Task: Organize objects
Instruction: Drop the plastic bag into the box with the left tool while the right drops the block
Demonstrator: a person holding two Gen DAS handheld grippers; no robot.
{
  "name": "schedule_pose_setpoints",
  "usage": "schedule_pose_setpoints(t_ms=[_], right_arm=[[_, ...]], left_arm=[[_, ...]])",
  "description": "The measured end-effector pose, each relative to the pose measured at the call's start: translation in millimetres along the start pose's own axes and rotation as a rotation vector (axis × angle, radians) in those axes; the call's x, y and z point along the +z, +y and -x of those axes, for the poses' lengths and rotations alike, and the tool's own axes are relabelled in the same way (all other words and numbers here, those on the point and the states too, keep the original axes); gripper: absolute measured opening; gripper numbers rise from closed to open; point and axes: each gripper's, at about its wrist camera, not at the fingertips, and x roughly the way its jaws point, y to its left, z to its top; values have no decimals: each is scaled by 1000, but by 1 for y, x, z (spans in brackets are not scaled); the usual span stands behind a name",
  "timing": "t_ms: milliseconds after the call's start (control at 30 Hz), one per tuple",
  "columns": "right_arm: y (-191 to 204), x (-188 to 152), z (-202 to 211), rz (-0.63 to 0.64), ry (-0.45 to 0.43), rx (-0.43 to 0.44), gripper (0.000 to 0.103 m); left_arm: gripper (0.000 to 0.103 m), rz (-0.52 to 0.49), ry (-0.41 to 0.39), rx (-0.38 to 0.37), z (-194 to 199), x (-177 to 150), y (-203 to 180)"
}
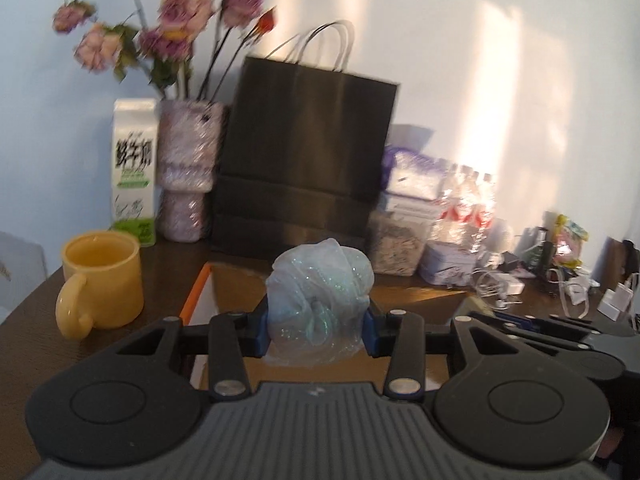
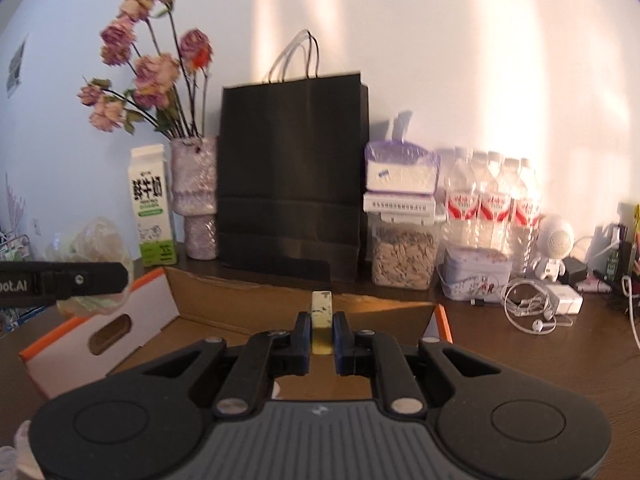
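My left gripper (image 1: 318,330) is shut on a crumpled pale blue glittery plastic bag (image 1: 320,292) and holds it above the open cardboard box (image 1: 200,300). The same bag shows at the left of the right wrist view (image 2: 96,256), behind the left gripper's finger. My right gripper (image 2: 322,336) is shut on a small upright yellowish block (image 2: 322,320) over the same box (image 2: 240,300), whose white and orange flap (image 2: 104,332) lies open to the left.
A yellow mug (image 1: 100,284) stands left of the box. Along the wall stand a milk carton (image 2: 152,208), a vase of dried roses (image 2: 196,200), a black paper bag (image 2: 292,176), stacked containers (image 2: 402,216), water bottles (image 2: 492,200), a tin (image 2: 476,276), cables and chargers (image 2: 540,304).
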Motion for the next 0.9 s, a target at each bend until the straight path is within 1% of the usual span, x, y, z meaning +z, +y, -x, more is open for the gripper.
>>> schedule_pose_setpoints(t_ms=[67, 167, 267, 400, 433, 467, 500, 533, 567, 600, 633, 667, 700, 900], right_arm=[[-3, -6, -5, -1, 17, 2, 10], [-7, -13, -9, 0, 44, 12, 10], [-8, -18, -11, -2, 57, 12, 10], [-5, -21, -12, 8, 70, 25, 10], [-4, -21, -11, 9, 72, 25, 10], [-4, -21, -11, 10, 72, 26, 11], [-4, -21, -10, 9, 72, 27, 12], [-4, -21, -8, 8, 68, 26, 14], [-3, -20, -7, 8, 66, 22, 27], [-2, -20, -6, 16, 66, 12, 39], [0, -20, -5, 23, 64, 6, 70], [0, -20, -5, 26, 59, 4, 97], [2, -20, -4, 29, 53, 3, 102], [4, -20, 0, 38, 39, -10, 103]], left_arm=[[43, 14, 29, 15, -8, -3, 8], [42, 22, 46, 41, -14, -4, 14], [42, 35, 67, 46, -18, -4, 18], [43, 30, 75, 47, -18, -5, 16], [44, 28, 78, 46, -17, -5, 15], [46, 25, 83, 45, -18, -5, 14], [54, 22, 89, 44, -18, -6, 13], [65, 22, 91, 45, -18, -6, 12], [71, 23, 89, 41, -17, -6, 11], [83, 24, 88, 35, -17, -7, 11], [93, 25, 86, 31, -17, -7, 10], [99, 23, 83, 35, -16, -7, 9], [103, 19, 76, 43, -15, -7, 8], [103, 9, 65, 53, -12, -6, 6]])
